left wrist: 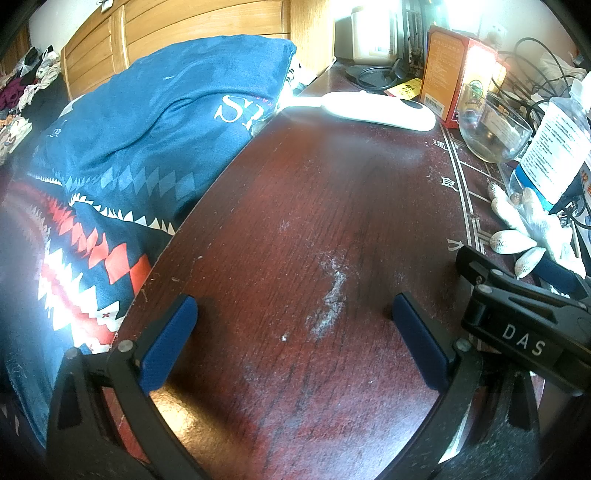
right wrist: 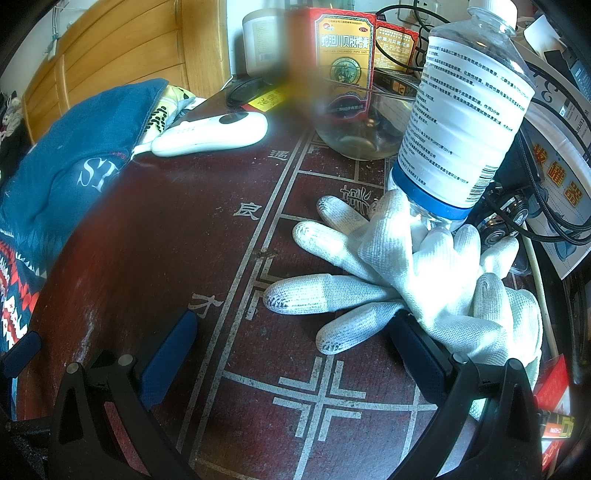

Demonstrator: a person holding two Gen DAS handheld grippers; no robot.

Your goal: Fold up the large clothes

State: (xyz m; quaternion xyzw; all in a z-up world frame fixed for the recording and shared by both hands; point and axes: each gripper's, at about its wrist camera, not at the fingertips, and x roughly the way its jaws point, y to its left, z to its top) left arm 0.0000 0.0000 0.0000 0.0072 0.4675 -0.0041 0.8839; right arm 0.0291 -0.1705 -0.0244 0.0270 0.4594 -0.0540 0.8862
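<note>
A large blue cloth with red and white diamond patterns lies bunched on the bed to the left of a dark red wooden table. It also shows at the left edge of the right wrist view. My left gripper is open and empty, low over the bare table top beside the cloth. My right gripper is open and empty over the table's chessboard lines; its right finger touches a pile of white gloves. The right gripper's body shows at the right of the left wrist view.
A white handset lies at the back of the table. An orange box, a glass bowl, a clear plastic bottle and cables crowd the right side. A wooden headboard stands behind the cloth.
</note>
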